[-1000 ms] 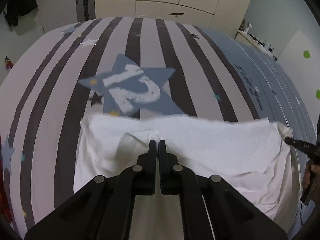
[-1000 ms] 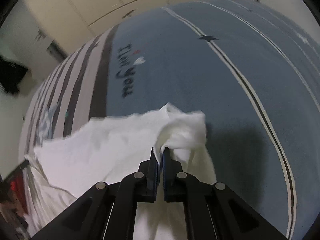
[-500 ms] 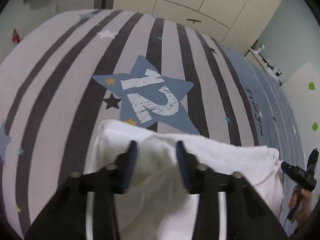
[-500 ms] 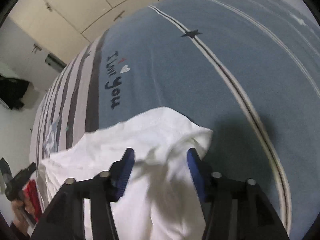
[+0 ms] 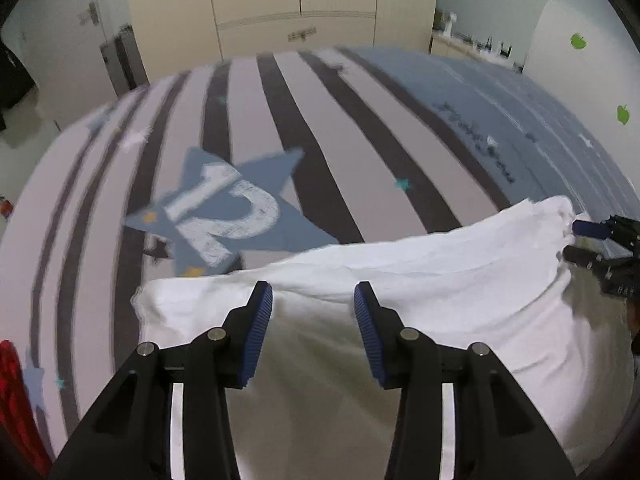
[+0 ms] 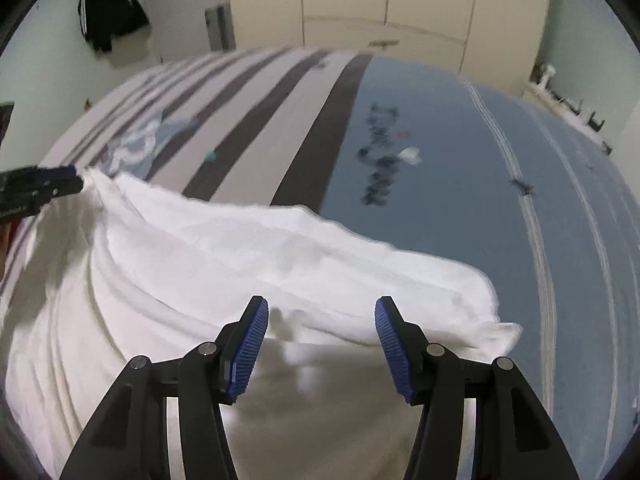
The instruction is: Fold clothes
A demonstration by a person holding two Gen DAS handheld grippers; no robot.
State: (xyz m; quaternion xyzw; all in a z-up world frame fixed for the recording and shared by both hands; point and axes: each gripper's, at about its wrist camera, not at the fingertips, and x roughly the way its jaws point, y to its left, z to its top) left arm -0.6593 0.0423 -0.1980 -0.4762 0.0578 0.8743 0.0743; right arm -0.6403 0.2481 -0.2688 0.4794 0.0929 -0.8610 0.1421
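Looking through the left wrist view, the left gripper [image 5: 313, 300] has its two blue-padded fingers [image 5: 256, 332] spread apart, and its jaws have just been opening; they grasp nothing, with only the white garment [image 5: 420, 280] lying below the gap. This garment rests on the bed cover [image 5: 360, 152], at the near side, and its far edge runs from the left to the right of the scene as a soft fold. Beyond it, on the striped part of the cover, is a blue star [image 5: 224, 208] with the number 12. At the far right the right gripper [image 5: 576, 240] is seen just beside the right corner of the garment. Behind the bed stands a cream wardrobe [image 5: 296, 4] with its doors closed, so what is inside cannot be seen. In the right wrist view, the right gripper [image 6: 322, 324] is also released, its jaws have just been opening too, and the pads do not press on the cloth. The white garment [image 6: 240, 248] lies under and beyond it, partly on the stripes and partly on the blue area of the cover [image 6: 460, 200]. At the far left the left gripper [image 6: 44, 184] is next to the garment's left corner. A dark jacket [image 6: 108, 8] hangs on the far wall.
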